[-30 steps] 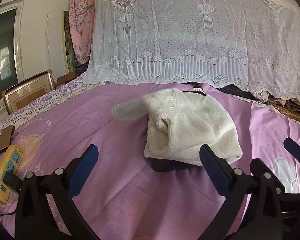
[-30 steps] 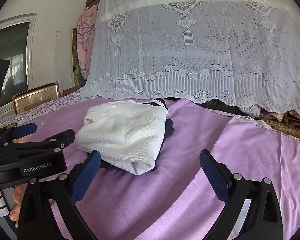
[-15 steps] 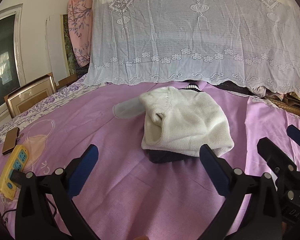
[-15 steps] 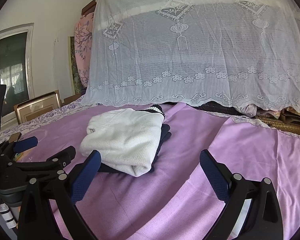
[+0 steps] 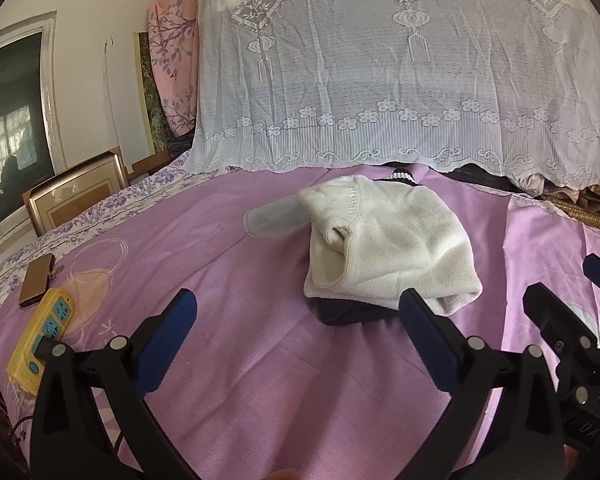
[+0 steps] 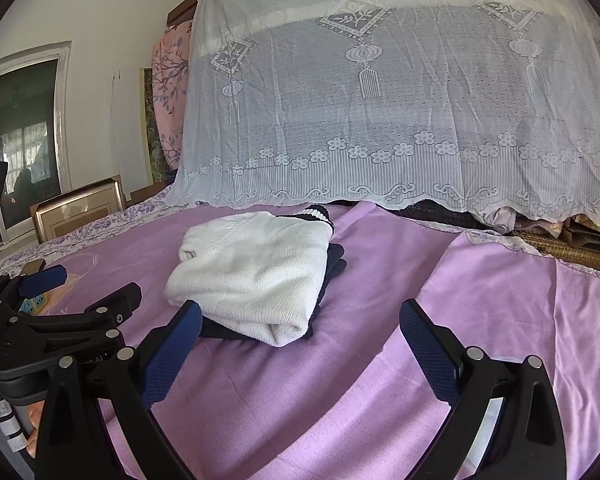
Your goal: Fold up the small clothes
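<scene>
A folded white knit sweater (image 5: 388, 248) lies on the purple bed sheet (image 5: 260, 360), on top of a folded dark garment (image 5: 344, 314). It also shows in the right wrist view (image 6: 256, 272), with the dark garment (image 6: 334, 264) under it. My left gripper (image 5: 298, 330) is open and empty, held back from the pile's near edge. My right gripper (image 6: 300, 338) is open and empty, just short of the pile. The left gripper also shows in the right wrist view (image 6: 76, 292), at the left.
A yellow power strip (image 5: 42, 338) and a brown phone (image 5: 37, 280) lie at the bed's left edge. A white lace cloth (image 5: 380, 80) covers stacked things at the back. A wooden chair back (image 5: 76, 196) stands at the left.
Both grippers have drawn back and risen slightly from the pile. The folded clothes have not moved.
</scene>
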`<state>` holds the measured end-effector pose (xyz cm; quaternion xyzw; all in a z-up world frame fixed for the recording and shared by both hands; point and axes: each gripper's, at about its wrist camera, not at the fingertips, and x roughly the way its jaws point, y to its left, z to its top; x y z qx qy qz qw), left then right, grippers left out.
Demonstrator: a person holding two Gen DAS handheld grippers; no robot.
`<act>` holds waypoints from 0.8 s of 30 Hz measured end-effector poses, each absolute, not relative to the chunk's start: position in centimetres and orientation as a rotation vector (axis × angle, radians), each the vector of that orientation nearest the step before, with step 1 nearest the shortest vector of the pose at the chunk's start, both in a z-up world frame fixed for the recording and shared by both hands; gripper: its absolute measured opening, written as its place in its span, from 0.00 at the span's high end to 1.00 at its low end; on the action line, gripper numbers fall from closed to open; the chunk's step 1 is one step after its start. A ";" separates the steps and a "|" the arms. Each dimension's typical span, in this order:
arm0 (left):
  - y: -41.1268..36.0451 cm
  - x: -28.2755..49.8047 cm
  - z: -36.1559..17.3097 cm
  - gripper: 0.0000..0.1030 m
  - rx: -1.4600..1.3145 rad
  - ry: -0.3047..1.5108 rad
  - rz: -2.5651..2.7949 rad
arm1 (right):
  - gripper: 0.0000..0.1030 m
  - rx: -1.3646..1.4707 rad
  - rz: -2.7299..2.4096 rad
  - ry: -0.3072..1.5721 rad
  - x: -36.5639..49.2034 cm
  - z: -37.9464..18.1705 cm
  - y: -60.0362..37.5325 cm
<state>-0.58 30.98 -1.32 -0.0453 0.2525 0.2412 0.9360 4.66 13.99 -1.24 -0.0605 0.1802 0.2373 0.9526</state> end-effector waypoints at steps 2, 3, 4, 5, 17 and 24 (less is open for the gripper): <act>31.0 -0.6 -1.3 0.04 -0.092 0.516 0.497 | 0.03 -0.119 0.485 0.366 4.6 -1.3 14.0; 31.0 -0.7 -1.3 0.04 -0.091 0.515 0.498 | 0.03 -0.119 0.486 0.368 4.6 -1.2 14.0; 31.0 -0.7 -1.3 0.04 -0.090 0.514 0.499 | 0.03 -0.121 0.486 0.368 4.6 -1.2 14.0; 31.0 -0.7 -1.3 0.04 -0.088 0.513 0.499 | 0.03 -0.122 0.486 0.367 4.6 -1.2 14.0; 30.8 -0.6 -1.1 0.04 -0.079 0.511 0.495 | 0.03 -0.127 0.488 0.366 4.4 -1.2 14.1; 30.9 -0.5 -1.1 0.04 -0.078 0.514 0.493 | 0.03 -0.127 0.489 0.366 4.4 -1.3 14.1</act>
